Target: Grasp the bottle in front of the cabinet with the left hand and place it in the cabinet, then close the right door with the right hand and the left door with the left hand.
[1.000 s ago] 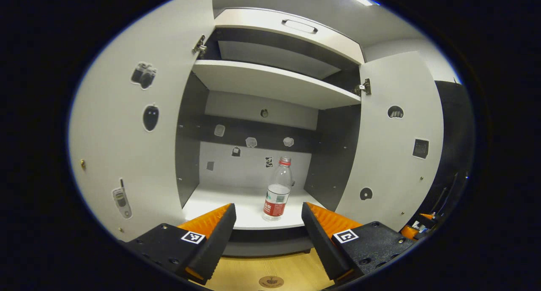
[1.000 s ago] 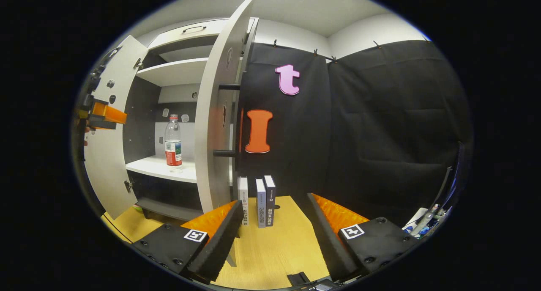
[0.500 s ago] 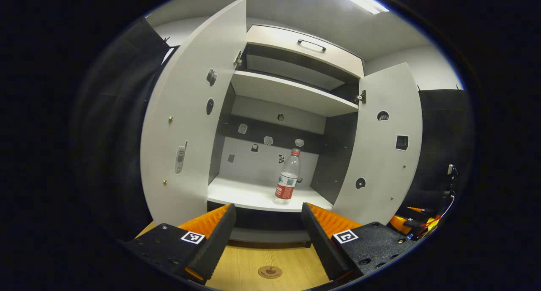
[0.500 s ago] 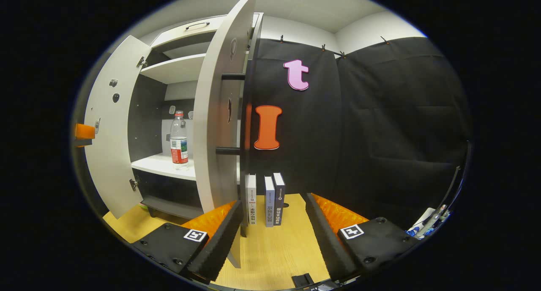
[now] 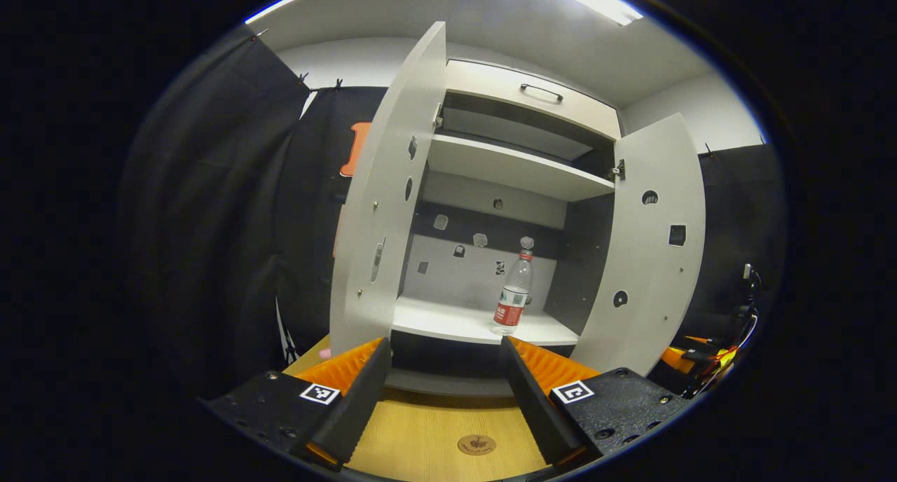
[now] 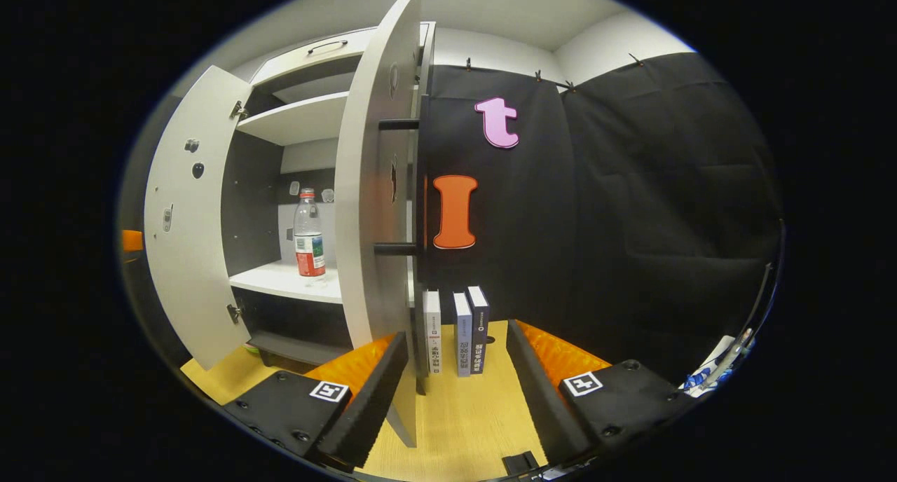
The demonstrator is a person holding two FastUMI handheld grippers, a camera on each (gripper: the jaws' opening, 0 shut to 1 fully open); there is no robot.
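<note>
The left gripper (image 5: 443, 380) has drawn back, agape and empty like the right gripper (image 6: 455, 370); bottle (image 5: 512, 303) stands shelved, both doors (image 6: 371, 188) still open

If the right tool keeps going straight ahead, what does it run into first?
Probably the three upright books on the floor, straight beyond the right tool. The open right door stands just left of that line. Depth is hard to judge.
</note>
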